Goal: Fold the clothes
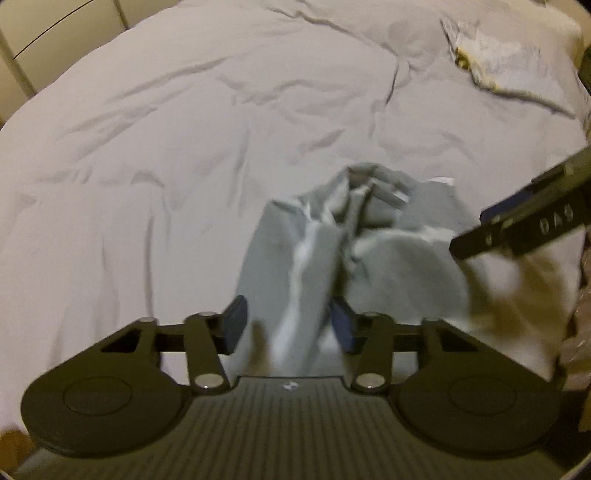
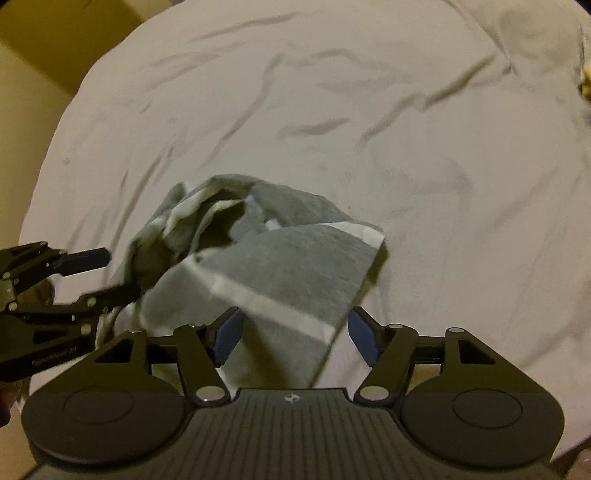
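Observation:
A grey garment with white stripes point(image 1: 373, 258) point(image 2: 280, 266) lies crumpled on the pale bed sheet point(image 1: 147, 166) point(image 2: 424, 155). My left gripper point(image 1: 288, 325) is open, and a fold of the grey cloth runs up between its blue pads point(image 1: 234, 321). In the right wrist view this left gripper point(image 2: 99, 277) reaches in from the left, one finger against the cloth's edge. My right gripper point(image 2: 295, 332) is open over the striped near corner, its pads point(image 2: 364, 336) apart. The right gripper point(image 1: 480, 232) enters the left wrist view from the right, beside the garment. Both views are blurred.
A crumpled whitish garment with yellow trim point(image 1: 495, 62) lies at the far right of the bed. More pale cloth point(image 1: 517, 291) sits at the near right, under the right gripper. Light cabinet fronts point(image 1: 55, 33) stand beyond the bed's left edge.

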### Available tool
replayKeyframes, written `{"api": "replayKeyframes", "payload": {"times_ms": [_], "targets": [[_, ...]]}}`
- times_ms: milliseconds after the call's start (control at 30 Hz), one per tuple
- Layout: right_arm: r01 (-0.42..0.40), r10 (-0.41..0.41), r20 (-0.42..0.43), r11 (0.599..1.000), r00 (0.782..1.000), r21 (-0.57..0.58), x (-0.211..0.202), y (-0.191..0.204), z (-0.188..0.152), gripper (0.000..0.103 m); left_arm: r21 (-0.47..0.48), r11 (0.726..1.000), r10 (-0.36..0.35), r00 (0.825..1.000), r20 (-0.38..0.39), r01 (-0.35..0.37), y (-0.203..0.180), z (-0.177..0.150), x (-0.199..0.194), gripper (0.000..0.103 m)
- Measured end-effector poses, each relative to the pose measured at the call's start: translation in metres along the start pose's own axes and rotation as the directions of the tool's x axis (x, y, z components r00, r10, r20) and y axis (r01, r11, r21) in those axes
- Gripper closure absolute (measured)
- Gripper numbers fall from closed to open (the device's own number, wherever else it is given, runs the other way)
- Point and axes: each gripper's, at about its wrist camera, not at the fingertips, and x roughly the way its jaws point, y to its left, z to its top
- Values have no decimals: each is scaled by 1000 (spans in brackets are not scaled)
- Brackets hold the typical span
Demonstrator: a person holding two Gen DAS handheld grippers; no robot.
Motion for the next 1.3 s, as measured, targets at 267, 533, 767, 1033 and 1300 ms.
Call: {"api": "replayKeyframes", "payload": {"times_ms": [267,533,767,1033,1300], "targets": [[-49,45,44,993,998,103,-6,-1,8,95,-16,999,44,998,50,-43,34,14,-11,100],[11,-7,97,999,995,-38,-102,15,-34,96,-354,925,156,987,28,-136,109,-42,-68,100],[84,-104,-182,990,978,-117,-84,8,-104,96,-449,874,117,977,-176,-186,93,-122,-66,101],[129,-133,-20,982,991,-140,-94,24,-80,66,-396,902,129,982,-136,-174,56,-130,-71,68],[115,-120,-4,960,993,-255,-42,32,-55,51,-68,993,92,995,-42,-95,8,-47,-3,42]]}}
